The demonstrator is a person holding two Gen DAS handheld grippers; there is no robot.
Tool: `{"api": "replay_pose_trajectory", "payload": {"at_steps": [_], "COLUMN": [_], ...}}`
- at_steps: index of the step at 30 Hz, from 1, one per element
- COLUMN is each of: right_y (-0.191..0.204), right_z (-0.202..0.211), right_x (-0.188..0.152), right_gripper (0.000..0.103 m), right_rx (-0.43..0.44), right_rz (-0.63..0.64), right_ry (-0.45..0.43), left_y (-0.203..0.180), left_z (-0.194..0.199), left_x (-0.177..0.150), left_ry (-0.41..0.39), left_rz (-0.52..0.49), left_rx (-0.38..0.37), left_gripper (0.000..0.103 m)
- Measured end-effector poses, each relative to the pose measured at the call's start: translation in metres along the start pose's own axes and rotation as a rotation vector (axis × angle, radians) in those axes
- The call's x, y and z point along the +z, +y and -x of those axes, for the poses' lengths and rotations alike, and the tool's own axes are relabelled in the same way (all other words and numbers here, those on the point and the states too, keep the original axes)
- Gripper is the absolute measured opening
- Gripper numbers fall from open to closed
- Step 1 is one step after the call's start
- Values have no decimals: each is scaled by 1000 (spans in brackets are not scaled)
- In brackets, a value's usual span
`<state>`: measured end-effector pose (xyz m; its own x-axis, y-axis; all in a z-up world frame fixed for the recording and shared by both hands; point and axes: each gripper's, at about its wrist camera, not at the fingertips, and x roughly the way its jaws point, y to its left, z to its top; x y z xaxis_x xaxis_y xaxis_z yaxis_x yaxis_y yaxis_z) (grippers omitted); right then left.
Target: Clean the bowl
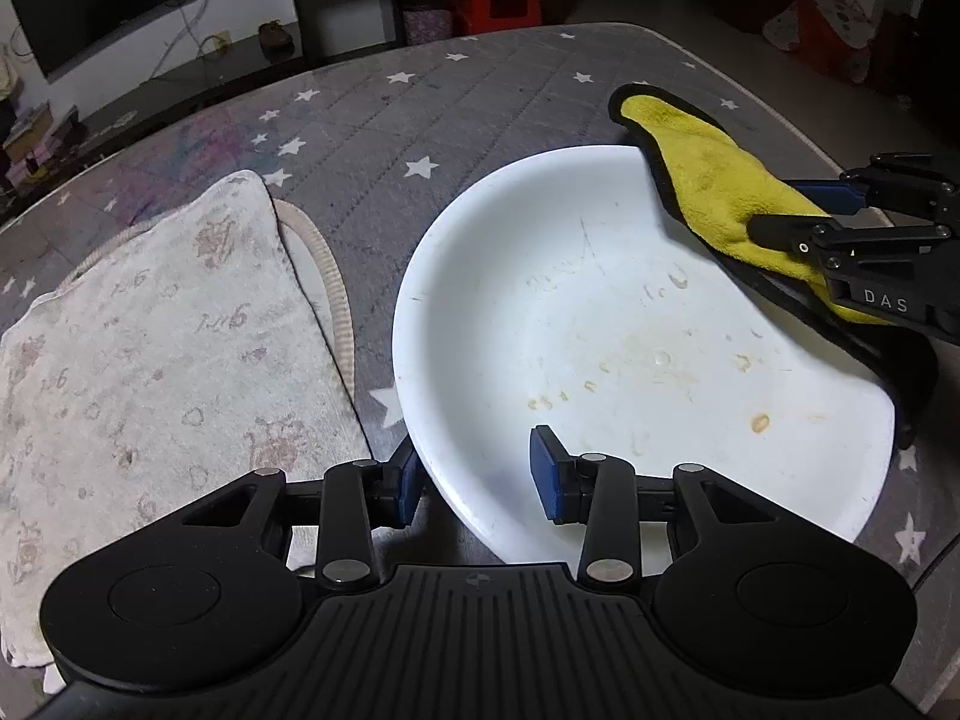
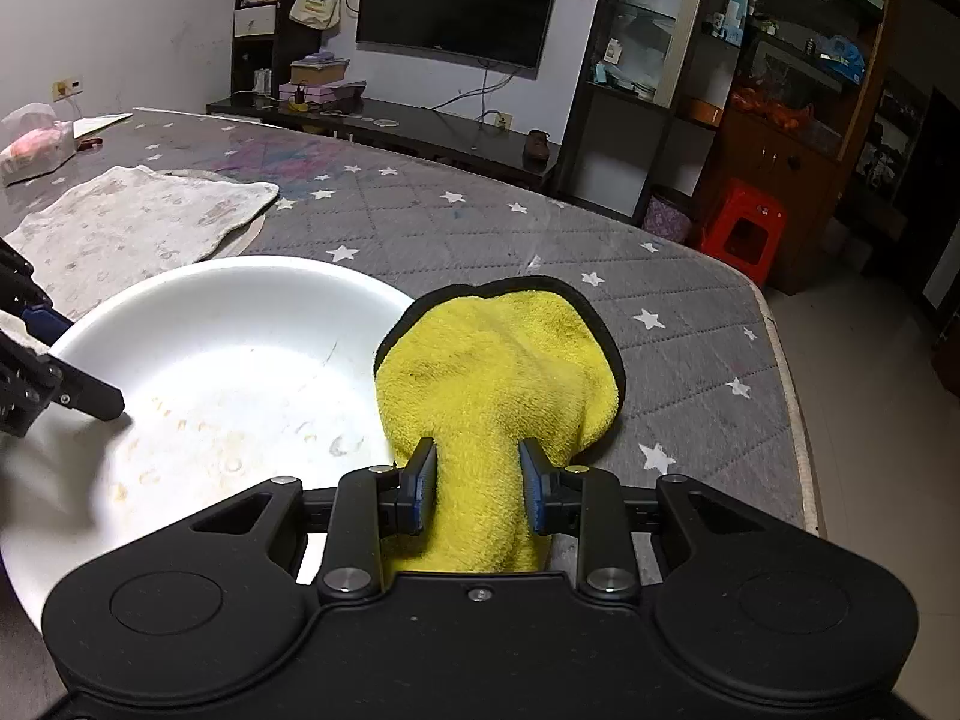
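Stained white bowl (image 1: 600, 324) on a grey star-print tabletop (image 1: 372, 138), brownish spots dotting its inside, near rim caught between the blue-padded fingers of the left gripper (image 1: 480, 477), one pad outside the wall and one inside, though whether both pads press the rim is unclear. Yellow black-edged cloth (image 2: 498, 372) draped over the far side of the rim and onto the tabletop, pinched in a bunch by the fingers of the right gripper (image 2: 477, 483). Pale patterned towel (image 1: 150, 360) lying flat beside the bowl, dark television (image 2: 456, 0) on the wall and red stool (image 2: 741, 228) on the floor beyond.
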<state>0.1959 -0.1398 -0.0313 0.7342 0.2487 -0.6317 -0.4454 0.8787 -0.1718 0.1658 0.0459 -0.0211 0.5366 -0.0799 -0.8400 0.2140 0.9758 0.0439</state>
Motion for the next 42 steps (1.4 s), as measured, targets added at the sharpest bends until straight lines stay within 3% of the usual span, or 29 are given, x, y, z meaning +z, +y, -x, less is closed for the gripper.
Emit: {"api": "replay_pose_trajectory", "payload": {"at_steps": [5,18,28,34,42], "right_y": [0,1,9,13,20], "right_z": [3,18,39,50,63], "right_x": [-4,-15,-30,-39,-48], "right_gripper": [31,31,32,33,34], "right_rx": [-1,3,12,12,20], "right_rz": [-10,-51,-81,-92,-102], "right_ry": [-7,-16,-32,-35,-32], "left_y": [-3,-26,-37,-34,-30], "left_z": [4,18,22,23,30], "left_x": [-10,-30,-33,-37,-46], "left_ry": [10,3,3,-3,2], "left_rz": [106,261,279,270,196], "left_rx": [-27,-26,6,12,-20], "left_gripper": [46,48,49,43,41]}}
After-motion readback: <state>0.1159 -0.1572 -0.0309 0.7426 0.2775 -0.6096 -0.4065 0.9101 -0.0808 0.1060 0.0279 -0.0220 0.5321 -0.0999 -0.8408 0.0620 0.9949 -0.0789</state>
